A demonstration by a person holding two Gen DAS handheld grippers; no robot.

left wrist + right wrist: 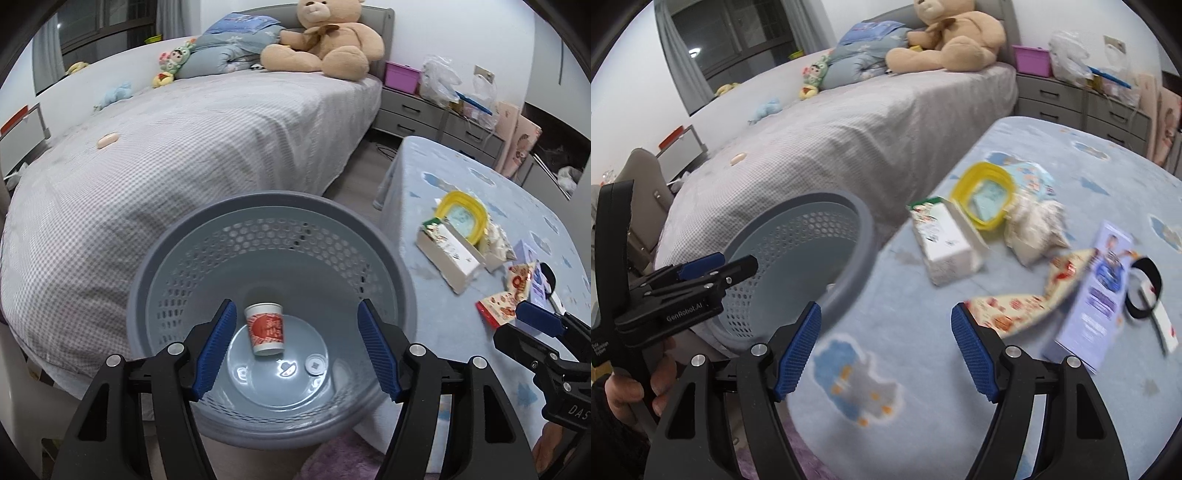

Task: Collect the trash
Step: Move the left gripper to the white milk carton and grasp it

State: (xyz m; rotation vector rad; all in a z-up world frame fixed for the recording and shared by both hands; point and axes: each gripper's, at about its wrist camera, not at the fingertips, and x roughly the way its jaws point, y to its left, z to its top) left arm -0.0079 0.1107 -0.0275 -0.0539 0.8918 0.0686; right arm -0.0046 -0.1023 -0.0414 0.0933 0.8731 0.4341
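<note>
Both tools are spread wide and empty: the left tool (pixel 297 347) hangs over the grey basket (pixel 388 258), where a paper cup (pixel 265 328) already lies, while the right tool (pixel 886 352) faces the desk (pixel 1034 155), likely seeking the nearest wrapper (pixel 1008 310); beyond lie a carton (pixel 940 243) and a yellow lid (pixel 982 192).

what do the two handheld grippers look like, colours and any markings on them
Both are black plastic, with angular arms, silver round bolts and two ribbed blue pads each. The left gripper shows white "GenRobot.AI" lettering on its side in the right wrist view, plus small unreadable white text on its handle. The right gripper shows partial white lettering, "DAS", in the left wrist view.
</note>
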